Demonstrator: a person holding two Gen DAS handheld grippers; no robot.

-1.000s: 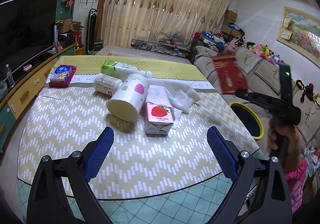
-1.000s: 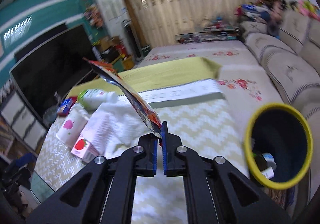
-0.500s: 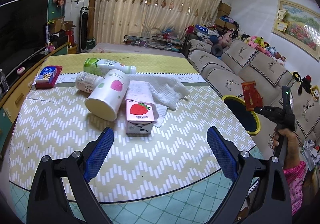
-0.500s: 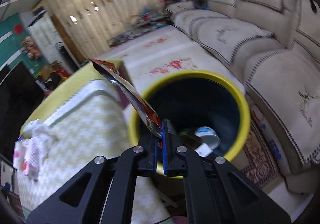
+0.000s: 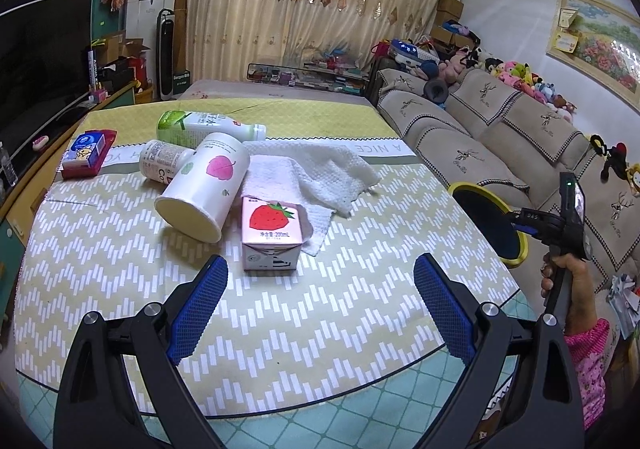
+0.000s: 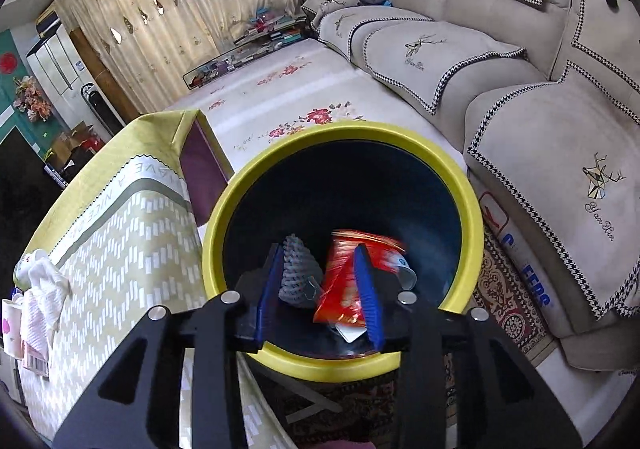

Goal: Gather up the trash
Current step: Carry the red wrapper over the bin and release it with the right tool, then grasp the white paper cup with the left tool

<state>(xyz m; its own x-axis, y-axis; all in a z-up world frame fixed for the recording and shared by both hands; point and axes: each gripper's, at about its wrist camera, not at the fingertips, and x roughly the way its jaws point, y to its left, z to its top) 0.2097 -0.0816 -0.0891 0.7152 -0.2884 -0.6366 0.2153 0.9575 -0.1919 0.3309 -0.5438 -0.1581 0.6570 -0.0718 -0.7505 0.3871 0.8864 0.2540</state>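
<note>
Hanging over a yellow-rimmed trash bin [image 6: 472, 209], the right gripper [image 6: 320, 289] has its blue-padded jaws part-way apart, and they have just been opening. A red wrapper [image 6: 344, 281], blurred, sits in the gap between them over the dark inside of the bin; no pad presses on it. Deeper in the bin lie a grey-white crumpled cone of paper [image 6: 296, 269] and a pale strip [image 6: 406, 271] beside the wrapper. The bin stands just beside the edge of a table [image 5: 320, 309] covered in a yellow zigzag cloth, between that table and a beige sofa [image 6: 520, 89]. Seen from the left wrist, the left gripper [image 5: 320, 305] is held above the near side of the table with its jaws spread wide and nothing between them. Just beyond its fingers [image 5: 200, 301] on the table stands a pink strawberry milk carton [image 5: 272, 233], upright. Touching the carton's left side, a white paper cup [image 5: 204, 185] with a pink leaf print lies tipped over, its mouth toward the camera. Behind the cup lie two white bottles [image 5: 200, 125] on their sides, and a white towel [image 5: 320, 173] is crumpled behind the carton and to its right. A red and blue packet [image 5: 86, 153] rests at the far left edge of the table. At the right of that view, a hand [image 5: 568, 285] with a pink sleeve grips the handle of the right gripper over the bin.
</note>
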